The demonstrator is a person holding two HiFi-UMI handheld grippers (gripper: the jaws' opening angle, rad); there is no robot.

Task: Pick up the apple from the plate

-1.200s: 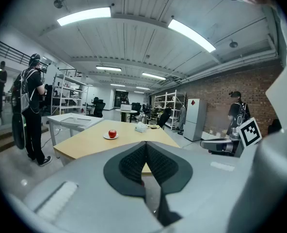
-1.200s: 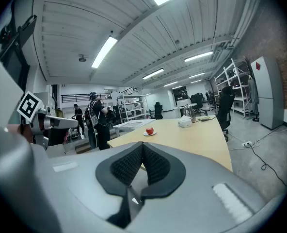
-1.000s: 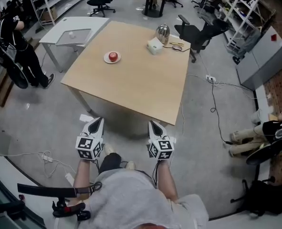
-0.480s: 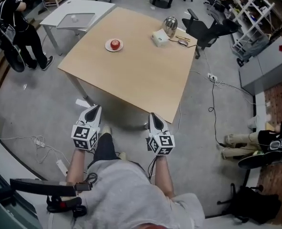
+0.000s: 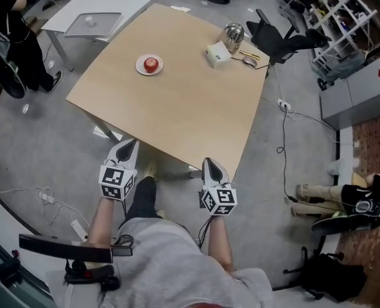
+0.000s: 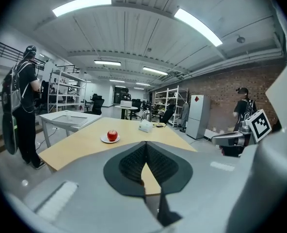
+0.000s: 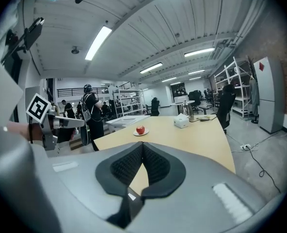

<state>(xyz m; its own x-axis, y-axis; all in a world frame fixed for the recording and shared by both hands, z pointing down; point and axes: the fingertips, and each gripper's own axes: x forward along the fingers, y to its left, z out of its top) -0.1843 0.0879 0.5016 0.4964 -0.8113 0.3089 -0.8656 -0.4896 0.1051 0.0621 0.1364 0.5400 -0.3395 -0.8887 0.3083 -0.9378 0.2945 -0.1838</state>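
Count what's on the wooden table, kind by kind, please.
Apple: 1
Plate: 1
White box: 1
Metal kettle: 1
Small bits by the kettle: too small to count
Total: 4 clear things

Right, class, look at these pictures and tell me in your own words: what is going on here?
A person stands just short of the near edge of a wooden table, holding a tool in each hand. The left tool and the right tool are both shut and empty, pointing toward the table. The red apple sits on a white plate toward the table's far side, untouched and well away from either tool.
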